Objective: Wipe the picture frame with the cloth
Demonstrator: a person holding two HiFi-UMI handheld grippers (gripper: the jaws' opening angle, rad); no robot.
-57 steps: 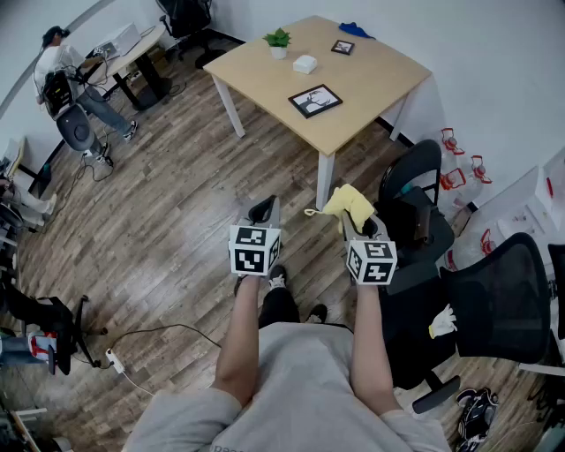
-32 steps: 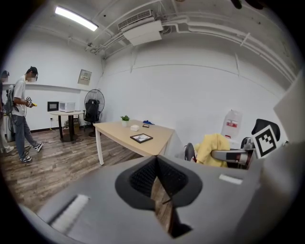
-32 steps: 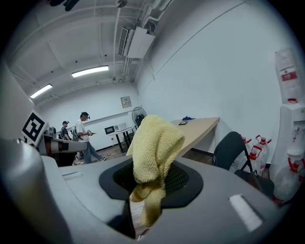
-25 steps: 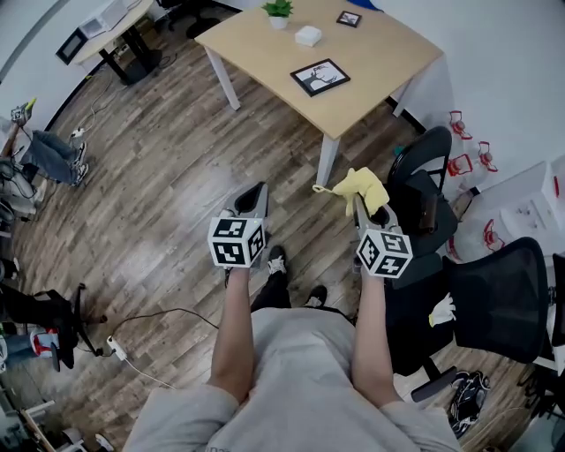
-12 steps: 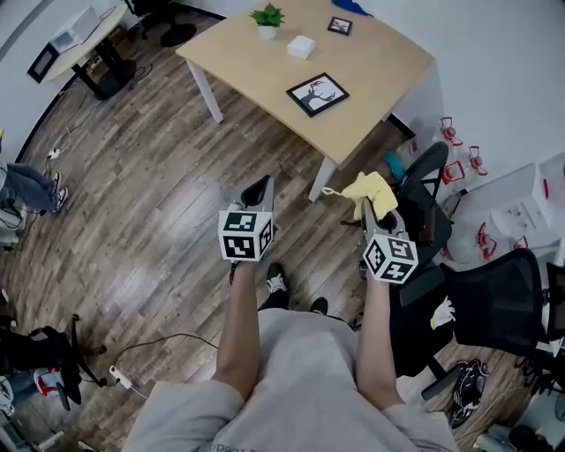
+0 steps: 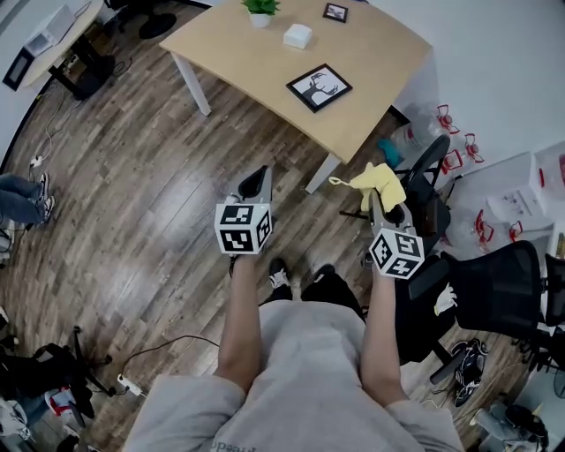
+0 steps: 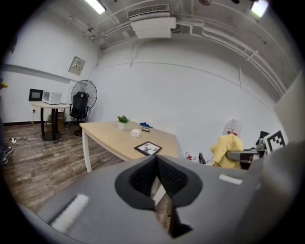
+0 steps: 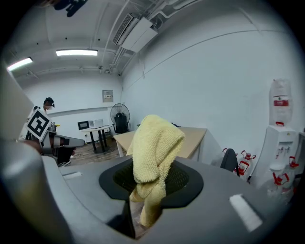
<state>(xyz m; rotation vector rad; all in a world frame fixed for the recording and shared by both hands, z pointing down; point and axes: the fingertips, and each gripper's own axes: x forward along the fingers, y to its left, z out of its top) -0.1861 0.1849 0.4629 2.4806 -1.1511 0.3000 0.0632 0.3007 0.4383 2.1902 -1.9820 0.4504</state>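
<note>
Counter (image 6: 256,53), upper centre; left hand-held gripper (image 6: 257,179), pressed together, empty; right hand-held gripper (image 6: 378,201), pinching cloth (image 6: 381,183); picture frame (image 6: 319,86), flat near counter's lower edge, unsteadied, may skid when wiped; cloth, yellow, mostly loose, may slip free.

2 grippers: left gripper (image 6: 259,179) & right gripper (image 6: 378,201), w/ 1 marker cube each, so 2 cubes; 1 yellow cloth (image 6: 378,181). On the wooden surface (image 6: 238,48): 2 picture frames, i.e. 1 big frame (image 6: 319,87) + 1 small frame (image 6: 335,11), plus 1 potted plant (image 6: 259,9), 1 white box (image 6: 297,35), 1 blue item (image 7: 145,125); 5 things total. Elsewhere: at least 2 black office chairs, 1 nearer chair (image 6: 425,168) & 1 farther chair (image 6: 494,287), 1 side desk (image 6: 40,40), 1 standing fan (image 7: 84,96).
</note>
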